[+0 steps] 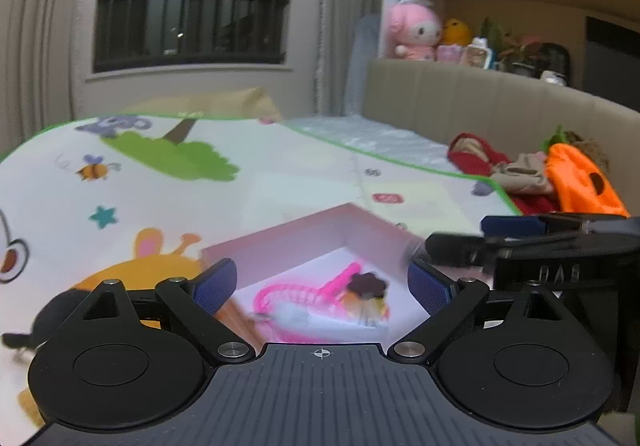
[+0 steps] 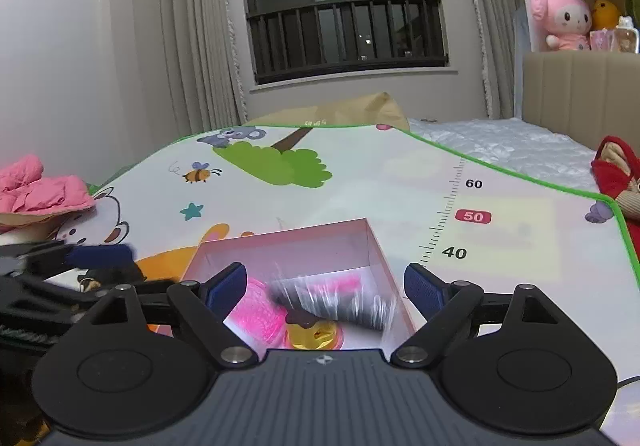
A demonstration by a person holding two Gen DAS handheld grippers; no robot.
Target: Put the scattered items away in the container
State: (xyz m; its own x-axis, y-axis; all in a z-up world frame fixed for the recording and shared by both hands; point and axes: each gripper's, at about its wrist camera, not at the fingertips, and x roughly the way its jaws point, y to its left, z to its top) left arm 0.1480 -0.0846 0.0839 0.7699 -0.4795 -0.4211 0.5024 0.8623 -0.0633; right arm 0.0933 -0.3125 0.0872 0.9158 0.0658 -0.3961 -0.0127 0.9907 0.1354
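Play mat (image 2: 360, 182): cartoon print with a green border, spread over the bed.
Pink box (image 2: 320, 242): open-topped, resting on the mat, directly ahead of both grippers.
Left gripper (image 1: 320, 286): poised above the box, jaws wide apart, nothing between the pads.
Right gripper (image 2: 324, 288): alongside it, jaws likewise apart and empty.
Pink net scoop (image 1: 308, 292): lying inside the box.
Yellow toy (image 2: 316, 336): inside the box, beside a blurred dark item I cannot identify.

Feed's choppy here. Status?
Left gripper and right gripper: jaws open, empty. Pink box holds pink net, dark blurred item. Nothing blocking.
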